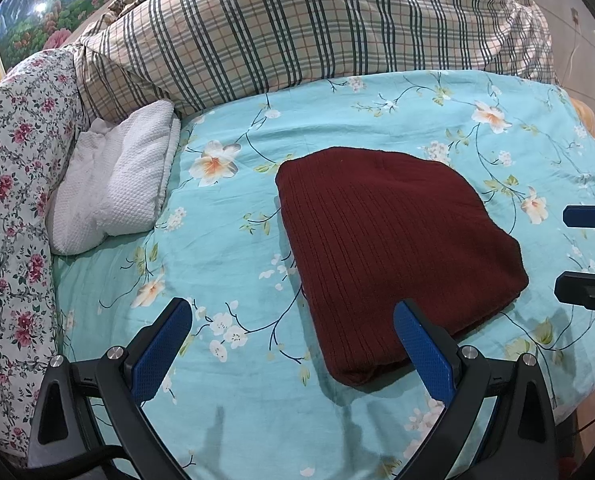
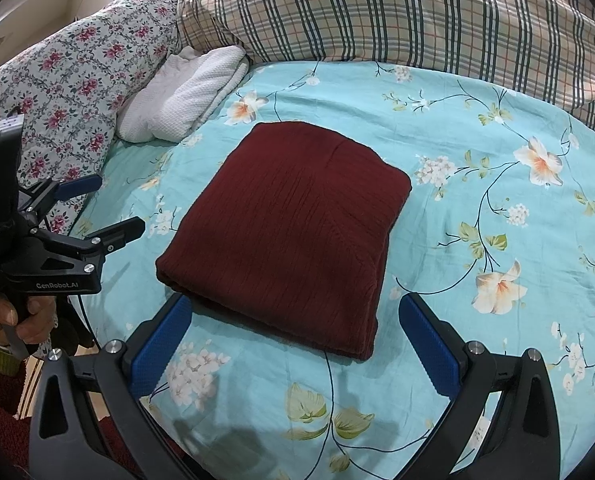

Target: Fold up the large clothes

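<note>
A dark red ribbed knit garment [image 1: 393,248] lies folded into a compact rectangle on the light blue floral bed sheet [image 1: 225,280]; it also shows in the right wrist view [image 2: 293,232]. My left gripper [image 1: 293,316] is open and empty, just above the sheet at the garment's near left corner. My right gripper [image 2: 295,312] is open and empty, hovering at the garment's near edge. The right gripper's fingertips [image 1: 577,216] show at the right edge of the left wrist view. The left gripper [image 2: 109,208] shows at the left of the right wrist view.
A folded white textured towel [image 1: 117,184] lies at the left of the sheet. A plaid quilt [image 1: 317,28] is heaped along the back. A red-flowered pillow [image 1: 13,200] lines the left side. The bed's edge runs at the right and near side.
</note>
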Demonstrator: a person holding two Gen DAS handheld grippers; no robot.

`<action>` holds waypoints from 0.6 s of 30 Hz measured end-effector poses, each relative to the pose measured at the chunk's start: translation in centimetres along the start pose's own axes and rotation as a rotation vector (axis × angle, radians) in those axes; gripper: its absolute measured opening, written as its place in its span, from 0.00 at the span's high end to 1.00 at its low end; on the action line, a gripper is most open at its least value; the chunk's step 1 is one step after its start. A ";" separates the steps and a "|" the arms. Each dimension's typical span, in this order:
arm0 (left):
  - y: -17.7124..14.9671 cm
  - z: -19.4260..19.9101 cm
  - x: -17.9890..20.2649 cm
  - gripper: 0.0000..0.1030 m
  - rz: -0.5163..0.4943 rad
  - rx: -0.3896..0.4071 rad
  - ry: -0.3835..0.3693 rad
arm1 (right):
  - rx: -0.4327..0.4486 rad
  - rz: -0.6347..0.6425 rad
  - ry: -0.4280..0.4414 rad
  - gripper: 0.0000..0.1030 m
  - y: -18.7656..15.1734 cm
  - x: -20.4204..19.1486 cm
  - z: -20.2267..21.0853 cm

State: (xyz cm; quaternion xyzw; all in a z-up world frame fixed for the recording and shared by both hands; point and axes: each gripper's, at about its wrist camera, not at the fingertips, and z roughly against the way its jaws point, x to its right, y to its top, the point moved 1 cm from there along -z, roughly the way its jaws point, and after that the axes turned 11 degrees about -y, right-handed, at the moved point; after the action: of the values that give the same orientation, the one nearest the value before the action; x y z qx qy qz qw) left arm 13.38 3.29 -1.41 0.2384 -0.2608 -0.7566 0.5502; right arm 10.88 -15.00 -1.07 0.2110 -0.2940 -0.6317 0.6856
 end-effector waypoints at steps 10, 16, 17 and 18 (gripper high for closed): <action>0.1 -0.2 -0.2 0.02 -0.001 -0.001 -0.002 | 0.000 -0.003 0.001 0.00 0.1 0.1 -0.2; 0.2 -0.5 -0.4 0.02 0.004 -0.001 -0.004 | 0.003 -0.006 -0.001 0.00 0.2 -0.1 -0.3; 0.2 -0.5 -0.4 0.02 0.005 -0.001 -0.004 | 0.003 -0.005 -0.001 0.00 0.3 -0.2 -0.3; 0.2 -0.5 -0.5 0.02 0.005 -0.001 -0.005 | 0.003 -0.006 -0.001 0.00 0.2 -0.1 -0.2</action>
State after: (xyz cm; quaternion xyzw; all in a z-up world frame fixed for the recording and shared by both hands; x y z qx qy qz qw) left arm 13.98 3.61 -1.64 0.2358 -0.2625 -0.7559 0.5515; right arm 11.18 -14.90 -1.13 0.2124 -0.2945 -0.6334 0.6834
